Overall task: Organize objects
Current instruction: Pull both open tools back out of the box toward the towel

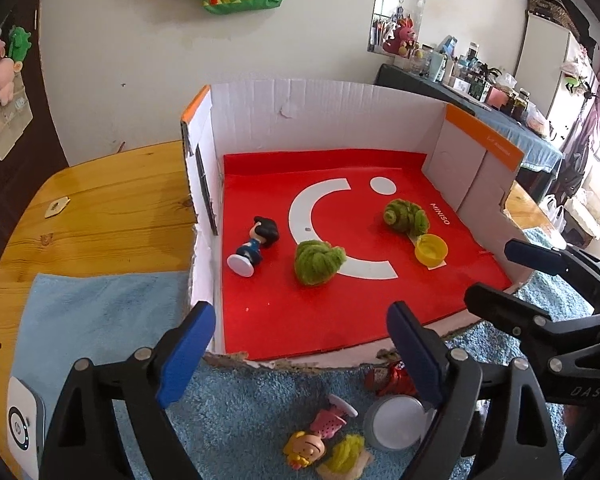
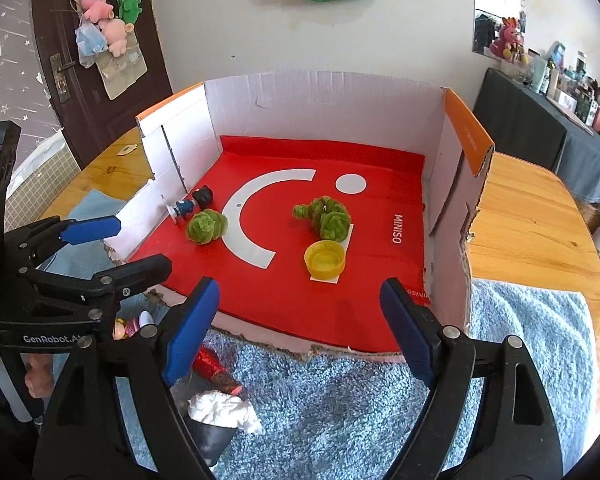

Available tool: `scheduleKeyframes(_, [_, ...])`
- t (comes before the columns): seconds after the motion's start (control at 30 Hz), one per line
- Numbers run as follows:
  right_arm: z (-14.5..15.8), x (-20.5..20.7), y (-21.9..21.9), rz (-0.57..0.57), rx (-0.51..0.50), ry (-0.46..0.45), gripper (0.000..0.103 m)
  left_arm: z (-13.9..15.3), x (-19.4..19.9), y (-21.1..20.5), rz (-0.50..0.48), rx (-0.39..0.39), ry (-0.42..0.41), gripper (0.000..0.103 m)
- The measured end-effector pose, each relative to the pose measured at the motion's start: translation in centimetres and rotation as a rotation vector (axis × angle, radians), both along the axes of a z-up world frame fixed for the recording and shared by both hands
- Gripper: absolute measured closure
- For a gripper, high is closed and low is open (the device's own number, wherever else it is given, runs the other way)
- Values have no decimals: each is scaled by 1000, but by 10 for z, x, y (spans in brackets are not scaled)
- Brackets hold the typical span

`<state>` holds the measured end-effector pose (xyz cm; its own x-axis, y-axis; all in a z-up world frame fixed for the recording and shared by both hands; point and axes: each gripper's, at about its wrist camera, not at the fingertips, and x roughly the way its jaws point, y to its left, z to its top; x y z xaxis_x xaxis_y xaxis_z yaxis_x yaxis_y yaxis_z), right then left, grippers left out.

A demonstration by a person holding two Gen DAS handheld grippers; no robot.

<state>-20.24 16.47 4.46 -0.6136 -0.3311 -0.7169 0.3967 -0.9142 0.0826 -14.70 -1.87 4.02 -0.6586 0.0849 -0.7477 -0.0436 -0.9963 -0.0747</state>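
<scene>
An open cardboard box (image 1: 328, 120) (image 2: 324, 100) with a red liner holds a boy figurine (image 1: 254, 246) (image 2: 192, 204) lying down, two green fuzzy balls (image 1: 318, 262) (image 1: 404, 216) (image 2: 206, 226) (image 2: 326, 216) and a yellow cap (image 1: 431, 250) (image 2: 325, 260). On the blue rug in front lie a girl figurine (image 1: 316, 436), a yellow fuzzy piece (image 1: 346, 454), a grey round lid (image 1: 396, 422) and a red shiny item (image 1: 392, 378) (image 2: 214, 364). My left gripper (image 1: 300, 356) (image 2: 120, 248) and right gripper (image 2: 300, 320) (image 1: 512, 276) hover open at the box's torn front edge, holding nothing.
A dark cup with crumpled white paper (image 2: 224, 408) stands on the rug (image 2: 340, 400) below the right gripper. A white device (image 1: 24, 428) lies at the near left. The wooden table (image 1: 112, 208) (image 2: 532, 216) extends on both sides of the box. A hand (image 2: 36, 376) grips the left handle.
</scene>
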Motion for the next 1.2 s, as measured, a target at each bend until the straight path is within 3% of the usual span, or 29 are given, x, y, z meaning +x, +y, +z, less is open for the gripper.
scheduleKeyframes(0.57, [3,18,-1,11,0,10,16,6,19,-1,-5,-2,23,11])
scheduleKeyframes(1.2, [2,39,-2,25,0,-7,16,-8,31,-14,24,20,-16,11])
